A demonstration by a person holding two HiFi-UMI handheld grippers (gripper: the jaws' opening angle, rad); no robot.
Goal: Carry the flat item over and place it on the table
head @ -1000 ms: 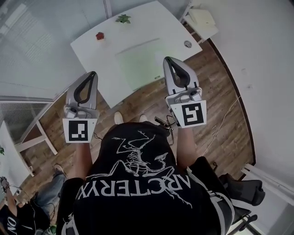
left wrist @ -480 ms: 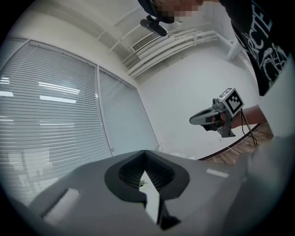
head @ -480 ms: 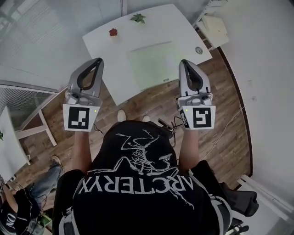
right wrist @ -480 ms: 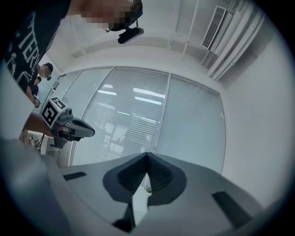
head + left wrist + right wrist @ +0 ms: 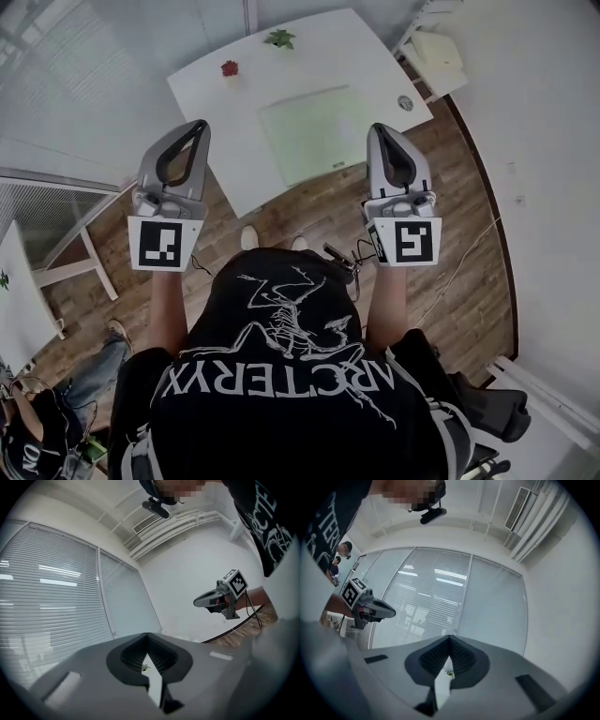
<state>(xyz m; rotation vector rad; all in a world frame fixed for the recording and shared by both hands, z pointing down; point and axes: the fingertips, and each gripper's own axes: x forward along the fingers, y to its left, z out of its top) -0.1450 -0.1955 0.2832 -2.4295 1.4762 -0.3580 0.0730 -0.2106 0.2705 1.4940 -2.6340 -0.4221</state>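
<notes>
Head view: both tongs are held up in front of the person's chest, short of the table (image 5: 234,141). The left gripper (image 5: 199,127) is clenched on nothing and the right gripper (image 5: 379,129) is likewise clenched and empty; each gripper view shows the pads meeting at the tip with no item between. The flat item (image 5: 314,131), a pale green sheet, lies flat on the table's right half, its near side close to the table's near edge. The task therefore looks either finished or not begun, and nothing shows which. Risks: if a pickup is next, the jaws must part first, and a thin sheet lying flush gives the pads little to bite, so they may scrape the top or push the sheet off the near edge. A one-sided grip would likely let it sag or swing. A sweep toward the far edge could tip the red plant (image 5: 230,67) or the green plant (image 5: 279,38). The small round thing (image 5: 405,103) at the right corner could get nudged off. The thin line on the floor (image 5: 459,262) right of the feet is possibly a cable, so a trip hazard. Counts: two grippers, one flat item, two plants, one round thing, one table ahead.
</notes>
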